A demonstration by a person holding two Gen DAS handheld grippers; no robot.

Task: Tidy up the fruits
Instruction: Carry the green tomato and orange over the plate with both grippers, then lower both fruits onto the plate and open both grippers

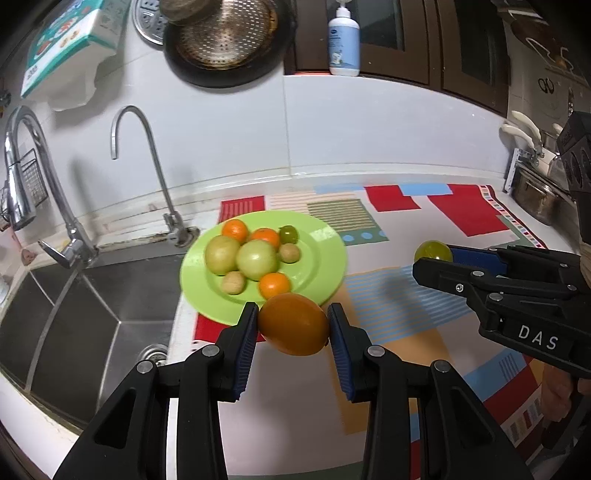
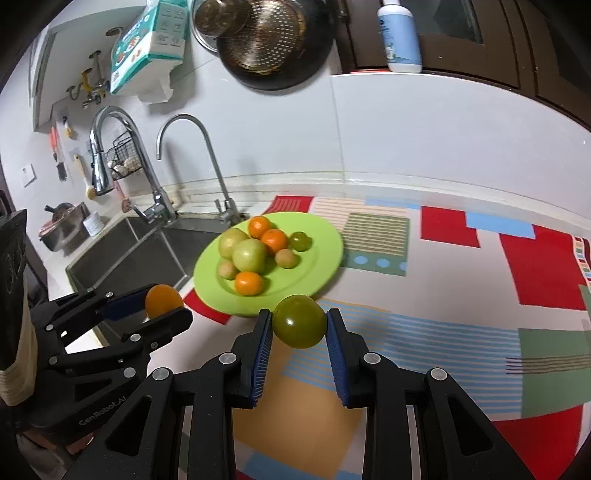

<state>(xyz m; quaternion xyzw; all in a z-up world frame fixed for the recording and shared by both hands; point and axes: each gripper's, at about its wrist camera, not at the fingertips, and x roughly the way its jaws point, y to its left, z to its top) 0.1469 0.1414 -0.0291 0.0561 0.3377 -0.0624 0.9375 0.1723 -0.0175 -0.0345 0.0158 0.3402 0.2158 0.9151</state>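
Plate (image 1: 325, 258), lime green, sits on a patterned mat (image 1: 461, 218) on the table, just beside the sink (image 1: 92, 302). On it: two large pale-green fruits (image 1: 256, 259) touching in the middle, three small oranges (image 1: 274, 285), two small tan fruits (image 1: 233, 282), one small dark-green fruit (image 1: 288, 234) at the far side, all bunched toward the sink side of the plate. Left claw (image 1: 292, 325) pinching an orange fruit (image 1: 292, 324) between its blue pads, held in the air just short of the plate's near rim. Right claw (image 2: 299, 326) pinching a dark-green fruit (image 2: 299, 321) the same way, also near the plate's near edge, over the mat. In the left wrist view the right claw comes in from the right with its fruit looking yellowish-green, probably lighting. In the right wrist view the left claw shows at the left, above the sink edge, orange fruit at its tip. The two claws are apart, side by side, both angled down toward the plate. Two faucets (image 1: 147, 166) stand behind the sink. Tissue box (image 1: 66, 44), colander (image 1: 225, 33) in a dark pan and a lotion bottle (image 1: 343, 40) are up along the wall.
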